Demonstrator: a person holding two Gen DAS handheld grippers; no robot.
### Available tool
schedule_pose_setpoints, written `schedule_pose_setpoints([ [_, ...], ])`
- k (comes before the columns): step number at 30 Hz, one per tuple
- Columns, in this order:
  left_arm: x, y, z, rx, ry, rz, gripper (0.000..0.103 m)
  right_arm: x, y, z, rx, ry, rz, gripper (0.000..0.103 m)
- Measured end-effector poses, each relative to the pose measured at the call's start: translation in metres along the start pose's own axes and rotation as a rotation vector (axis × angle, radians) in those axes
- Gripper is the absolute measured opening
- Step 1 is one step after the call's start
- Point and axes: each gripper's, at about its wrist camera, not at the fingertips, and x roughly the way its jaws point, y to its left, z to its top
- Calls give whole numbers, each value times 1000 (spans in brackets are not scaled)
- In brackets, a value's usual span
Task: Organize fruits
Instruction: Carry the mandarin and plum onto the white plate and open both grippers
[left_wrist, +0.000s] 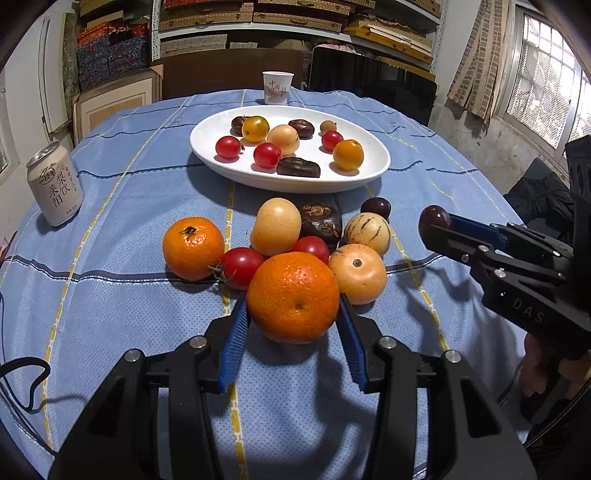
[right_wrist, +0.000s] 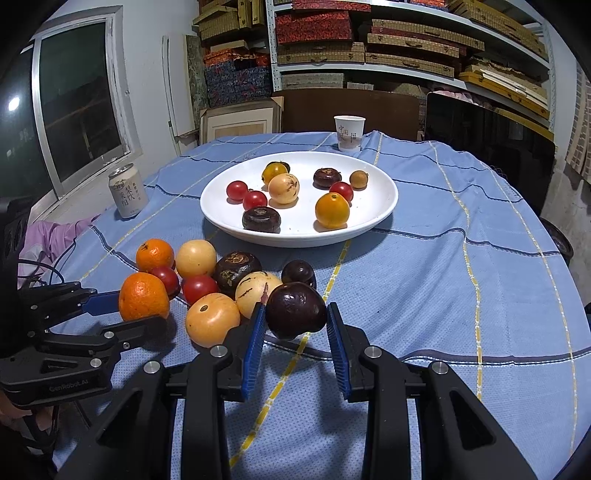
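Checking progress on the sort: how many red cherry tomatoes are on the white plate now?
3. On the white plate: left tomato, middle tomato beside it, and right tomato behind a yellow-orange fruit. None seems hidden.

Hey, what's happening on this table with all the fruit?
A person is sorting fruit with a handheld claw in each hand. The left claw is closed on a big orange at the near edge of the pile, and the right claw grips a dark purple fruit. More fruit lies loose on the blue tablecloth. The white plate behind already holds small tomatoes and dark fruits.
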Motion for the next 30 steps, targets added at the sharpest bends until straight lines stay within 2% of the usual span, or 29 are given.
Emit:
schedule_pose_setpoints([
  [8, -11, 1, -2, 7, -17, 0, 46, -16, 15, -11, -30, 12, 33, 34],
  [13, -33, 2, 6, 16, -61, -15, 46, -33, 16, -10, -30, 6, 43, 34],
  [18, -58, 4, 41, 37, -127, -21, 46, -57, 10, 17, -36, -59, 36, 34],
  [22, -63, 4, 71, 45, -157, -27, 46, -68, -2, 52, -37, -120, 12, 33],
  [26, -47, 4, 100, 53, -147, -17, 46, -55, -16, 88, -26, -133, 10, 33],
  [30, -13, 8, 124, 39, -92, -20, 46, -20, -29, 121, -2, -101, 22, 34],
])
